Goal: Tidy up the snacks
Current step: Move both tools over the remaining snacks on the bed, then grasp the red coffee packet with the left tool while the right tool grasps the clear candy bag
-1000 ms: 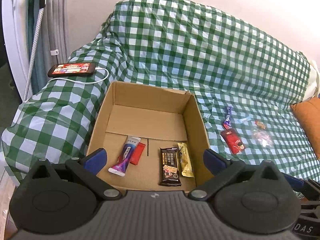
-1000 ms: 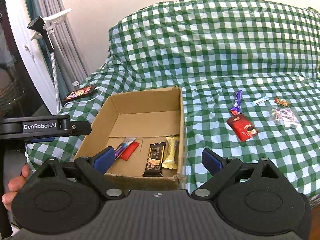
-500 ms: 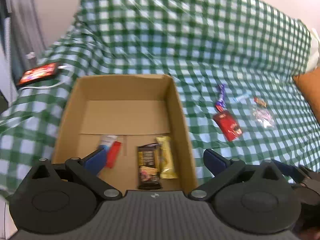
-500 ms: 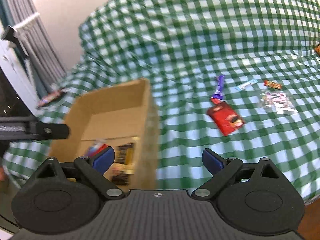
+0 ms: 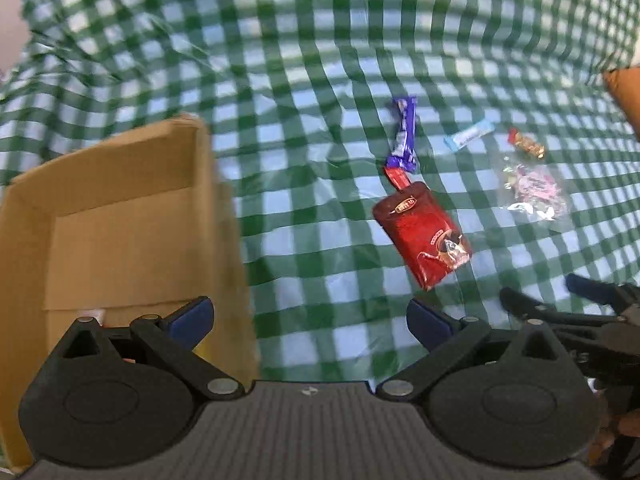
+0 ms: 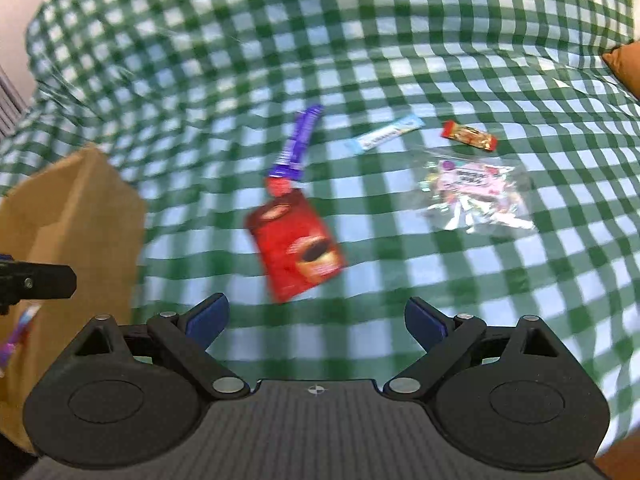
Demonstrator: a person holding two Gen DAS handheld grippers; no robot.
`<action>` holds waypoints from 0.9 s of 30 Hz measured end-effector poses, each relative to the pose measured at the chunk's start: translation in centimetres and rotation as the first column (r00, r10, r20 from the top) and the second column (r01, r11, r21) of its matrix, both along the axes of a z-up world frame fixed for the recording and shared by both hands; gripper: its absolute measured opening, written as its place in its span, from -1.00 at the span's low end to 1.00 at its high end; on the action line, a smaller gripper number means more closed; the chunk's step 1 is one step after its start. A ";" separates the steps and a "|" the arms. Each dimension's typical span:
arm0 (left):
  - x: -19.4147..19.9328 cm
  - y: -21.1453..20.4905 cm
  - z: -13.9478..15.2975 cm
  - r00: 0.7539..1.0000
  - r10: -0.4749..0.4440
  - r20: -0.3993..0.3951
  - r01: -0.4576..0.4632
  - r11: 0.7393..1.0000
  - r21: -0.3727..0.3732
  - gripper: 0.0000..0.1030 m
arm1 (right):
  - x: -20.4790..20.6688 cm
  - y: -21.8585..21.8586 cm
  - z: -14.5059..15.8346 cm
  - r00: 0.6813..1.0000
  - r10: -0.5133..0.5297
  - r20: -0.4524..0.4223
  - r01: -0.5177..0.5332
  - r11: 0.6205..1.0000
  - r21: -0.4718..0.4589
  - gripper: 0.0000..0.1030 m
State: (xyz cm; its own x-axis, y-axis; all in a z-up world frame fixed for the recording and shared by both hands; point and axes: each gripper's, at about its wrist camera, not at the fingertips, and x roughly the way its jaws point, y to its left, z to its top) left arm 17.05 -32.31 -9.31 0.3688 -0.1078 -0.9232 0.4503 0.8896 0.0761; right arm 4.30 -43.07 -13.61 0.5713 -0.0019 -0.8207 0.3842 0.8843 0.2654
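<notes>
A cardboard box (image 5: 120,216) sits at the left on the green checked cloth; it also shows in the right wrist view (image 6: 80,216). To its right lie a red packet (image 5: 424,236) (image 6: 298,246), a purple bar (image 5: 405,134) (image 6: 298,142), a pale blue stick (image 5: 468,138) (image 6: 386,134), a small red and gold candy (image 5: 526,144) (image 6: 470,135) and a clear bag of sweets (image 5: 534,190) (image 6: 474,192). My left gripper (image 5: 310,322) is open and empty, over the box's right wall. My right gripper (image 6: 316,318) is open and empty, just short of the red packet.
An orange cushion (image 5: 624,92) lies at the right edge, also in the right wrist view (image 6: 626,64). The checked cloth (image 5: 320,40) rises at the back. The right gripper shows at the lower right of the left wrist view (image 5: 592,304).
Both grippers have swung right, away from the box and toward the loose snacks, which now look nearer. Both stay open and empty.
</notes>
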 end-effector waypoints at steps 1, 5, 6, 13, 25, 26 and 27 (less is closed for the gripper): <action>0.8 -1.1 -0.9 1.000 0.004 -0.015 -0.004 1.000 0.007 0.99 | 0.5 -1.4 -0.6 1.000 -0.002 -0.011 0.002 1.000 -0.009 0.85; 3.6 -5.5 -4.7 0.997 0.029 -0.076 -0.026 0.999 0.037 0.99 | 2.2 -6.9 -2.7 0.999 0.024 -0.021 -0.025 0.999 -0.045 0.85; 4.3 -6.6 -5.6 0.996 0.035 -0.087 -0.032 0.999 0.040 0.99 | 2.7 -8.4 -3.2 0.999 0.042 -0.017 -0.043 0.997 -0.061 0.86; 7.2 -11.8 -10.6 0.982 0.074 -0.175 -0.070 0.997 0.026 0.99 | 5.9 -14.0 -7.6 0.980 0.171 -0.105 -0.186 0.970 -0.159 0.93; 8.3 -14.1 -15.1 0.963 0.077 -0.258 -0.073 0.997 0.022 1.00 | 7.8 -12.4 -10.8 0.949 0.304 -0.085 -0.315 0.894 -0.319 1.00; 8.4 -13.8 -15.0 0.962 0.072 -0.263 -0.071 0.997 0.014 1.00 | 8.0 -12.7 -10.9 0.956 0.284 -0.070 -0.292 0.904 -0.312 1.00; 8.4 -13.5 -14.8 0.962 0.071 -0.265 -0.072 0.997 0.004 0.98 | 8.0 -13.1 -10.9 0.963 0.263 -0.054 -0.267 0.913 -0.307 1.00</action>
State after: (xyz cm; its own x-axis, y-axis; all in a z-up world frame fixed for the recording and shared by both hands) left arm 25.43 -45.80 -24.09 0.1180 -0.0955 -0.9884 0.3890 0.9203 -0.0424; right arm 12.33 -56.13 -24.52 0.5763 -0.1061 -0.8103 0.1259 0.9912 -0.0403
